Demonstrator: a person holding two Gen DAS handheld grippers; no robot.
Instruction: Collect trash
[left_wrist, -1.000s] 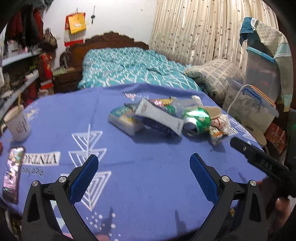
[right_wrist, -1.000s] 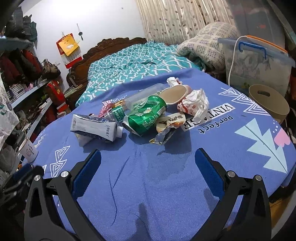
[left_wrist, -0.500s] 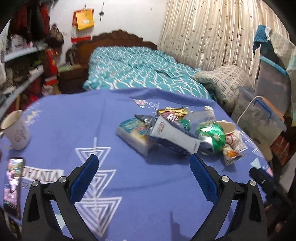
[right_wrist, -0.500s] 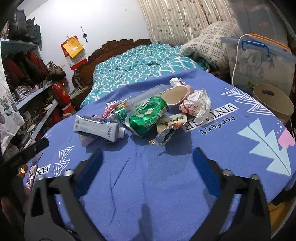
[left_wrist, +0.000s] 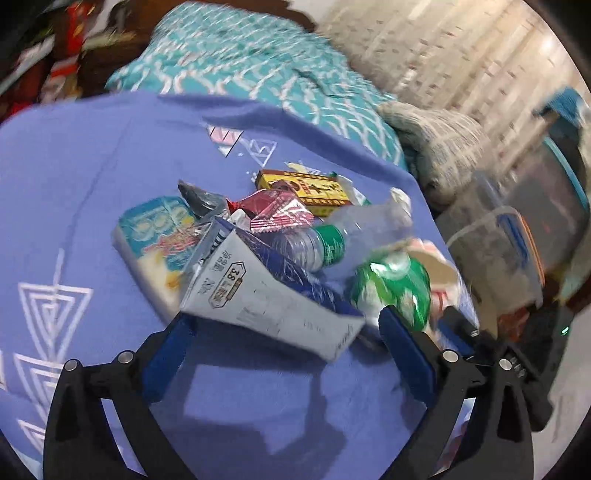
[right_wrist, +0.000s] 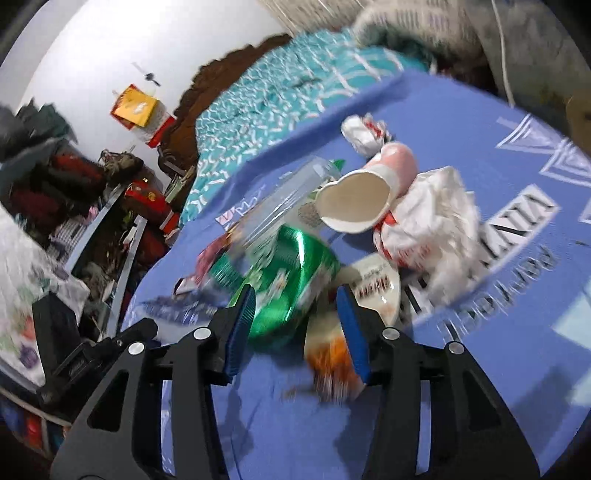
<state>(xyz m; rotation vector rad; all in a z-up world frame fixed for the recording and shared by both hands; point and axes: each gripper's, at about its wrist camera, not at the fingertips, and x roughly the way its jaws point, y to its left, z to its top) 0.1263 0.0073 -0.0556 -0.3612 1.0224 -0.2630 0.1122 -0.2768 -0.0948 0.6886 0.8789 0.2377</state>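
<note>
**Both grippers at the trash pile**

We see the trash heaped near the middle of the blue tablecloth. The crushed green can sits at the near edge of the heap, between the blue pads of the right gripper. The pads are drawn partway in and flank the can; with the blur we cannot tell whether they press on it. Beside the can lie a squashed paper cup, a crumpled white wrapper and a clear plastic bottle.

The left gripper is spread wide, its pads either side of the white toothpaste tube, holding nothing. Behind the tube are a snack pack, a red foil wrapper and a yellow box. Beyond the table is a bed with a teal cover.
</note>
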